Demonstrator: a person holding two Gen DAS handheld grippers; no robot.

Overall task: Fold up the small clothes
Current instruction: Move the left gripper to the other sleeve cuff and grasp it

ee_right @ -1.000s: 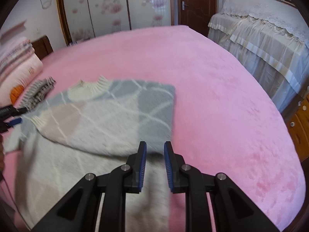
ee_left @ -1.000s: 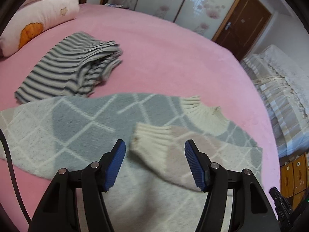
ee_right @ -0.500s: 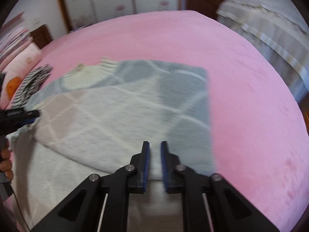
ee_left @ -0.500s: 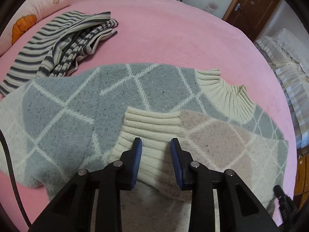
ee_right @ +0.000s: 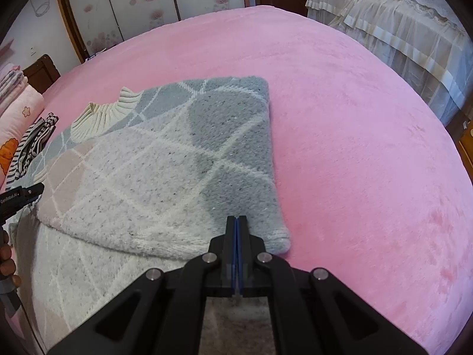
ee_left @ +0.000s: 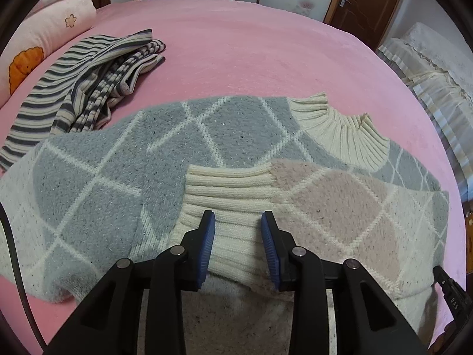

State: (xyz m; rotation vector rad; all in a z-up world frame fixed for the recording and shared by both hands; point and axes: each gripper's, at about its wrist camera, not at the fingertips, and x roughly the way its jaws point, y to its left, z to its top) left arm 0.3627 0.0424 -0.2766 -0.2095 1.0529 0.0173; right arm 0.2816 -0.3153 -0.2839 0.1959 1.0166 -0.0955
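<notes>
A fuzzy grey, cream and pink diamond-pattern sweater (ee_left: pixel 147 153) lies flat on the pink bed, with one sleeve folded across its body. My left gripper (ee_left: pixel 238 236) is shut on that sleeve's cream ribbed cuff (ee_left: pixel 230 189), which bunches between the blue pads. The ribbed collar (ee_left: pixel 346 130) lies beyond to the right. In the right wrist view the sweater (ee_right: pixel 177 162) shows its folded right side. My right gripper (ee_right: pixel 237 222) is shut, its tips resting at the lower end of that fold; no fabric shows between the pads. The left gripper (ee_right: pixel 20 198) appears at that view's left edge.
A crumpled grey-and-white striped garment (ee_left: pixel 88 82) lies at the far left beside a pink pillow (ee_left: pixel 44 44). The pink blanket (ee_right: pixel 354 118) spreads wide to the right of the sweater. A second bed with a cream lace cover (ee_right: pixel 399 29) stands past it. Wardrobe doors line the back.
Both grippers came down onto the sweater. The left jaws narrowed from wide open until they clamped the cuff. The right jaws went from a small gap to fully shut.
</notes>
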